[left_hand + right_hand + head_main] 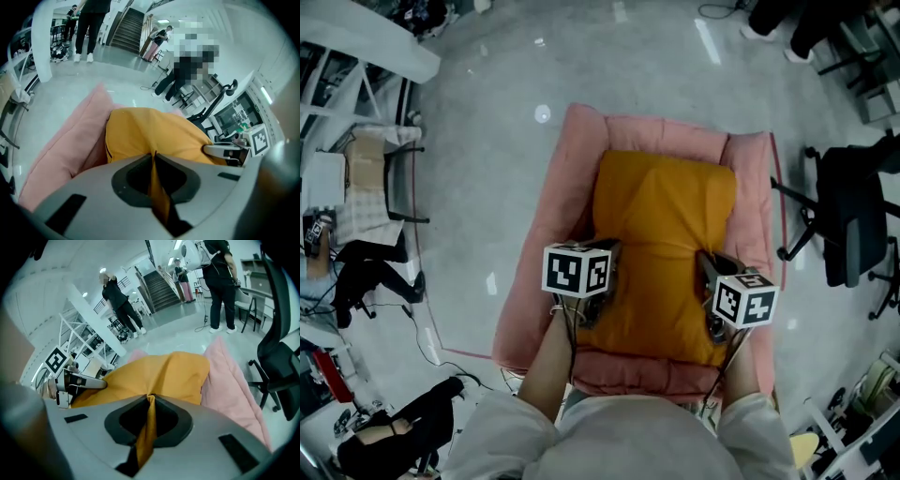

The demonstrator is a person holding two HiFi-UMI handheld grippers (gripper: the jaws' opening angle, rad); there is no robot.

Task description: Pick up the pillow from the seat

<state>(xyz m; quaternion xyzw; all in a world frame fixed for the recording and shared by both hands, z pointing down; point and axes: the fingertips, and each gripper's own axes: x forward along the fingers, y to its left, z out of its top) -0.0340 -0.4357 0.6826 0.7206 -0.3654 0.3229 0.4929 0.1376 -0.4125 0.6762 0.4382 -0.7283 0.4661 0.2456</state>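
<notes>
An orange pillow [666,244] lies on a pink padded seat [567,178] on the floor. My left gripper [598,281] is at the pillow's near left edge, shut on a pinched fold of its orange cover [157,187]. My right gripper [710,286] is at the near right edge, shut on another fold of the cover [146,427]. In the left gripper view the pillow [150,133] bulges ahead with the right gripper [229,151] beyond it. The right gripper view shows the pillow [159,376] and the left gripper [77,383] across it.
Black office chairs [848,220] stand to the right of the seat. A chair and clutter [366,178] sit at the left. People stand on the shiny grey floor [220,282] near stairs in the background. The seat's pink side cushion [232,380] rises beside the pillow.
</notes>
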